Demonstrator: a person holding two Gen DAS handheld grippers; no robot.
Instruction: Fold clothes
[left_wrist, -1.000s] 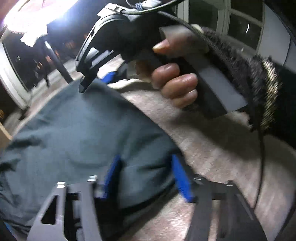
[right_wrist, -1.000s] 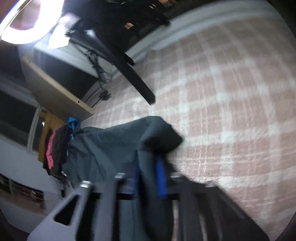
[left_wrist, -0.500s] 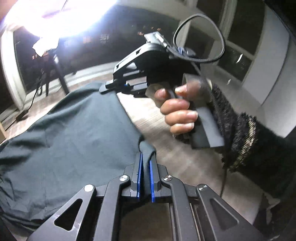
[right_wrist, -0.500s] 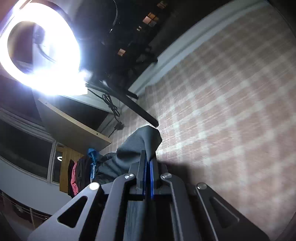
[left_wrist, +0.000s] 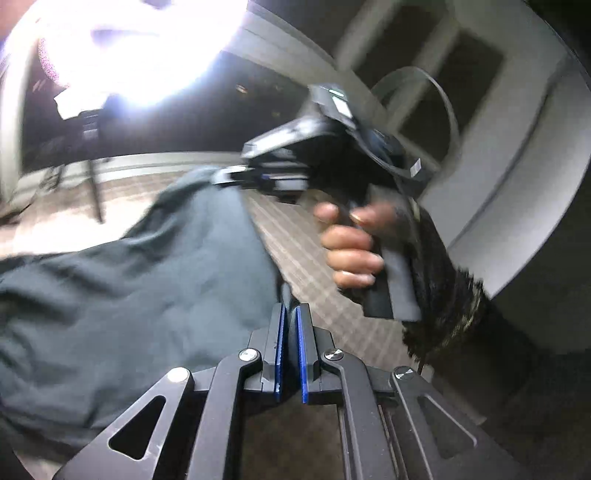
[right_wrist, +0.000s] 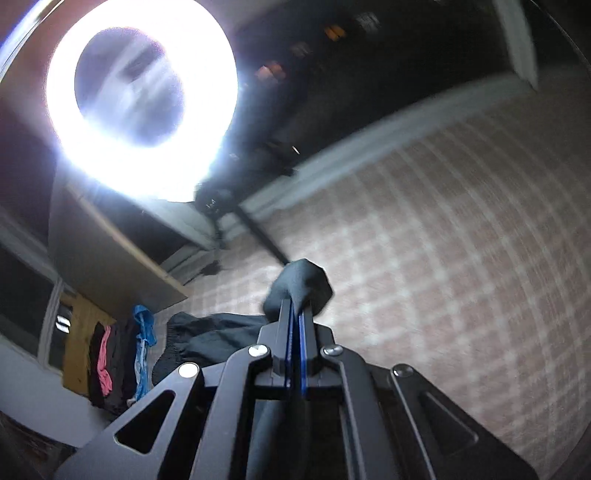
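Note:
A dark grey-green garment (left_wrist: 129, 295) hangs stretched between both grippers above a checked pink surface. My left gripper (left_wrist: 290, 310) is shut on one corner of its edge. My right gripper (right_wrist: 295, 314) is shut on another corner, a bunch of cloth (right_wrist: 299, 288) sticking out past the fingertips. In the left wrist view the right gripper (left_wrist: 236, 177) sits at the garment's far corner, held by a hand (left_wrist: 351, 251).
A bright ring light (right_wrist: 144, 99) on a dark stand glares behind the surface. A pile of coloured clothes (right_wrist: 122, 365) lies on a wooden piece at the left. The checked surface (right_wrist: 461, 258) stretches to the right.
Both grippers closed on the garment's edge, the left one from wide open, and lifted it up off the surface. The views now tilt upward toward the light.

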